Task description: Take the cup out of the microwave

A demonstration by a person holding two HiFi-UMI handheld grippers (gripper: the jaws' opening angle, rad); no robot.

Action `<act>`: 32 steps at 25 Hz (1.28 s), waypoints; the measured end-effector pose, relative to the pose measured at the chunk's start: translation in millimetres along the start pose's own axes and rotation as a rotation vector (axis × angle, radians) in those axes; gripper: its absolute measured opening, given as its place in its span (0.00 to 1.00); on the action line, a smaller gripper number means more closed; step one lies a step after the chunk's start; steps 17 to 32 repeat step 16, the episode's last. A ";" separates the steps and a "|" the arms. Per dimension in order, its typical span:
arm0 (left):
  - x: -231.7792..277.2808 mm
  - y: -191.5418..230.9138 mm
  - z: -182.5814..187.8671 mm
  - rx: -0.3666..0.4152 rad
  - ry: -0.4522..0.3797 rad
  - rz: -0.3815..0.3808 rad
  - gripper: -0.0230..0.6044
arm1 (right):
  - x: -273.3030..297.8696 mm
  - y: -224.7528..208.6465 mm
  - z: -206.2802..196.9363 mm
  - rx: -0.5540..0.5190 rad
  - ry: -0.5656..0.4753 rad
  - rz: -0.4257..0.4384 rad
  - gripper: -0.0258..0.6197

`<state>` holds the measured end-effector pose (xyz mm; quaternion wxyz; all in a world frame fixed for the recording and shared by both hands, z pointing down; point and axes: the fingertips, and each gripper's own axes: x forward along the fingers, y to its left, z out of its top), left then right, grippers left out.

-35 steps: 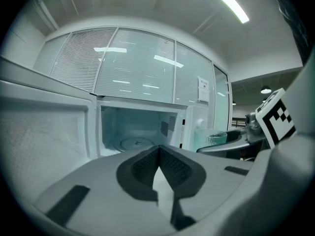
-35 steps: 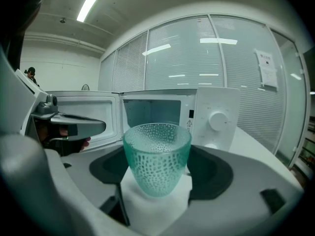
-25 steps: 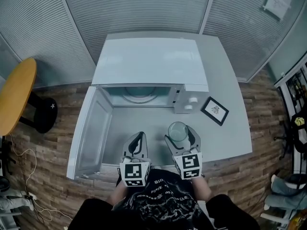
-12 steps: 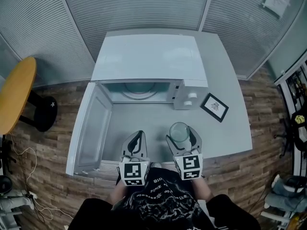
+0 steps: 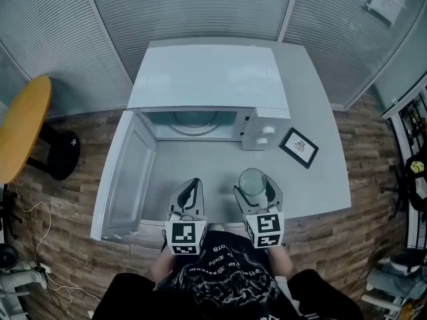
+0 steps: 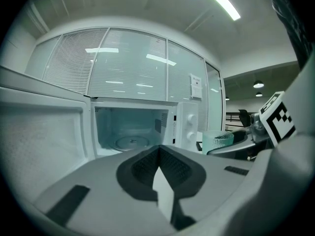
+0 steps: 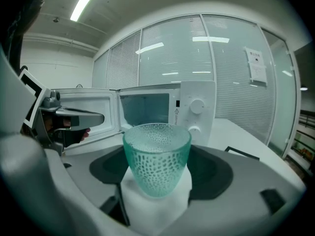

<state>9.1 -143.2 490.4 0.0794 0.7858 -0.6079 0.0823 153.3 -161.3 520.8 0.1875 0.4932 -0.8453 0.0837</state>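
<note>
A clear green-tinted dimpled cup [image 5: 253, 182] stands upright between the jaws of my right gripper [image 5: 257, 191], which is shut on it over the table in front of the microwave [image 5: 207, 79]. The right gripper view shows the cup [image 7: 156, 157] close up and empty, outside the oven. The microwave door [image 5: 127, 175] hangs wide open to the left, and the glass turntable [image 5: 195, 119] inside is bare. My left gripper [image 5: 189, 195] is beside the right one, shut with nothing in it. From the left gripper view the cup [image 6: 218, 140] shows at the right.
A small black picture frame [image 5: 299, 150] lies on the grey table [image 5: 313, 105] right of the microwave. A round yellow table [image 5: 23, 129] stands at the far left. Slatted glass walls close in the back. The table's front edge is just below the grippers.
Both grippers have drawn back a little toward the table's front edge. The cup stays held in the right gripper. The microwave door has not moved.
</note>
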 end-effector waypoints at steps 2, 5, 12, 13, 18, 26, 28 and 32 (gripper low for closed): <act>0.8 0.1 0.0 0.002 0.000 0.001 0.05 | -1.2 -2.9 -2.1 -0.001 0.004 -0.007 0.62; 0.4 1.5 -1.2 0.002 0.001 0.009 0.05 | -2.4 -5.3 -2.9 -0.007 0.003 -0.012 0.62; -0.2 11.0 -7.1 -0.002 0.005 0.042 0.05 | -1.1 -5.7 -1.1 -0.017 0.000 -0.008 0.62; 0.1 11.2 -7.3 -0.005 0.008 0.044 0.05 | -0.8 -5.6 -1.4 -0.016 0.000 -0.007 0.62; 2.3 10.4 -6.4 -0.012 0.013 0.042 0.05 | 0.4 -6.2 -2.7 -0.015 0.001 -0.002 0.62; 2.3 10.4 -6.4 -0.012 0.013 0.042 0.05 | 0.4 -6.2 -2.7 -0.015 0.001 -0.002 0.62; 2.3 10.4 -6.4 -0.012 0.013 0.042 0.05 | 0.4 -6.2 -2.7 -0.015 0.001 -0.002 0.62; 2.3 10.4 -6.4 -0.012 0.013 0.042 0.05 | 0.4 -6.2 -2.7 -0.015 0.001 -0.002 0.62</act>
